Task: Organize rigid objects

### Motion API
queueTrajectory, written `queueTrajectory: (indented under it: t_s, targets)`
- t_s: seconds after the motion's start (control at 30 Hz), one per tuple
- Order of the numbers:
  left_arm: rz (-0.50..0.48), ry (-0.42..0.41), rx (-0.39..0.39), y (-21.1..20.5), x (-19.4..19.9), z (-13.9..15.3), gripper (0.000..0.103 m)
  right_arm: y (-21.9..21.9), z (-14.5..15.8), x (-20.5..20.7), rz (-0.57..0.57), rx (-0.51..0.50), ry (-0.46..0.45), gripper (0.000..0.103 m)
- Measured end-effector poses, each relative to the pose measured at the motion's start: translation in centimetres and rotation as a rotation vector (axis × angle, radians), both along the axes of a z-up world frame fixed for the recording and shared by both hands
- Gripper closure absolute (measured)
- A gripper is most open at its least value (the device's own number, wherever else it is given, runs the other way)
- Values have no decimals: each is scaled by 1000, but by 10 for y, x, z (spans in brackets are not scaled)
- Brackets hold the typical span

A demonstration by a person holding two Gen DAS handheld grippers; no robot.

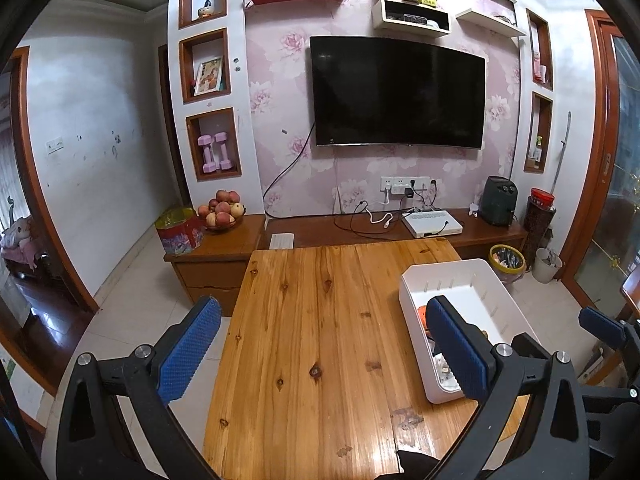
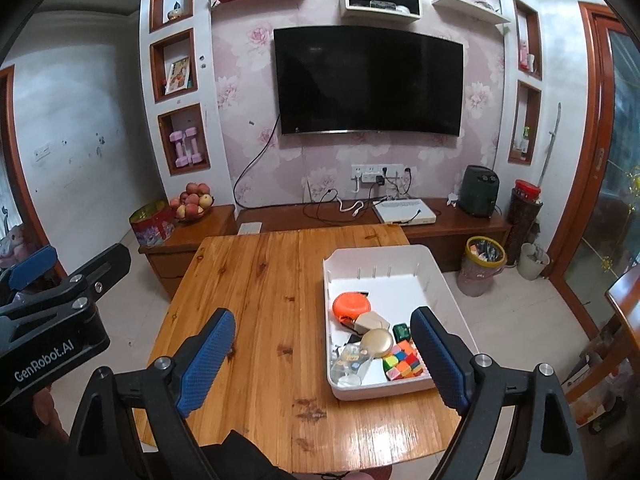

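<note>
Left gripper: held above the wooden table, blue-padded fingers spread wide with nothing between them; in the right wrist view its black body shows at the left edge.
Wooden table: bare planks across the left and middle, glossy near the front edge.
White bin: sits on the right part of the table, its right side close to the table's right edge; open-topped, with slotted inner walls.
Orange round object: inside the bin, toward the back left of the pile.
Beige case: just in front of the orange object, touching it.
Gold round compact: in the middle of the pile, lying over a clear plastic piece.
Green small block: right of the compact.
Puzzle cube: multicoloured, near the bin's front right corner.
Right gripper: hangs above the table's front edge, fingers wide apart and empty; the right finger overlaps the bin's right wall in the view.
Background: dark television on the flowered wall, fruit bowl on the low cabinet.
</note>
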State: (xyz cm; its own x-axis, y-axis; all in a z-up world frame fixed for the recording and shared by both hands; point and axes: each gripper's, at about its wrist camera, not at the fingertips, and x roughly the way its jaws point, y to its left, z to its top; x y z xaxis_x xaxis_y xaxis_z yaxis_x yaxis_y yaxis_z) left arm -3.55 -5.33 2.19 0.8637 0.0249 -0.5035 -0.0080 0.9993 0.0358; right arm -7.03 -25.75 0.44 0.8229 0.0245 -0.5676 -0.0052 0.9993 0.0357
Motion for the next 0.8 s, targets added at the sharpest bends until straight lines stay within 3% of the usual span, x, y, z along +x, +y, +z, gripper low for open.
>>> queueTrajectory:
  t_s: [0.8]
  targets:
    - [15,-34,-26,-6,27,2,1,-8,3,35,13,-8,3,13]
